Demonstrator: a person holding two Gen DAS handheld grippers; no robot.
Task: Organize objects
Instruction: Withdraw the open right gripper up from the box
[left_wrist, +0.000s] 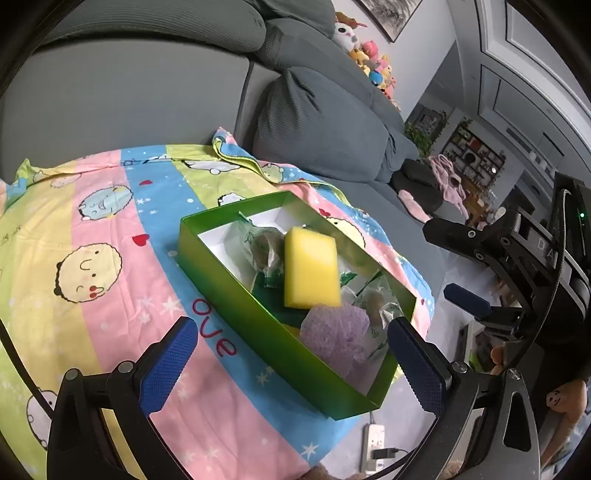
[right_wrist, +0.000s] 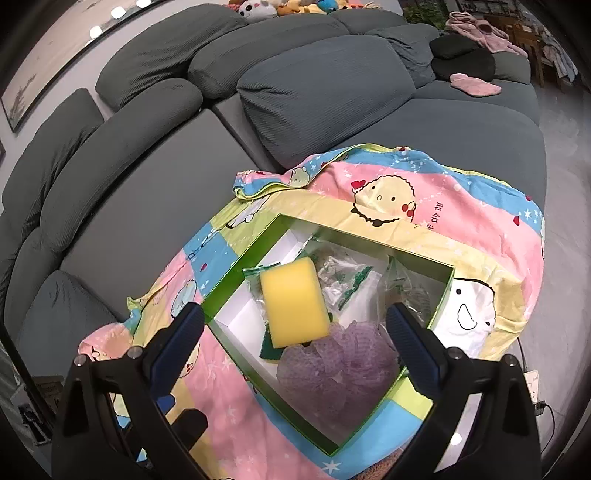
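Note:
A green box (left_wrist: 236, 310) (right_wrist: 236, 275) with a white inside lies on a colourful cartoon cloth. In it are a yellow sponge (left_wrist: 311, 272) (right_wrist: 293, 301), a purple mesh puff (left_wrist: 338, 338) (right_wrist: 338, 363) and several clear packets with green print (left_wrist: 262, 247) (right_wrist: 341, 278). My left gripper (left_wrist: 291, 363) is open and empty, just short of the box's near side. My right gripper (right_wrist: 295, 345) is open and empty above the box, the sponge and puff between its fingers. The right gripper also shows in the left wrist view (left_wrist: 448, 258), to the right of the box.
The cloth (left_wrist: 92, 229) (right_wrist: 461, 206) covers a surface in front of a grey sofa (left_wrist: 314, 122) (right_wrist: 295, 85). Plush toys (left_wrist: 369, 59) sit on the sofa back. Pink cloth and a black cushion (right_wrist: 465, 62) lie at the sofa's far end. A power strip (left_wrist: 371, 445) lies on the floor.

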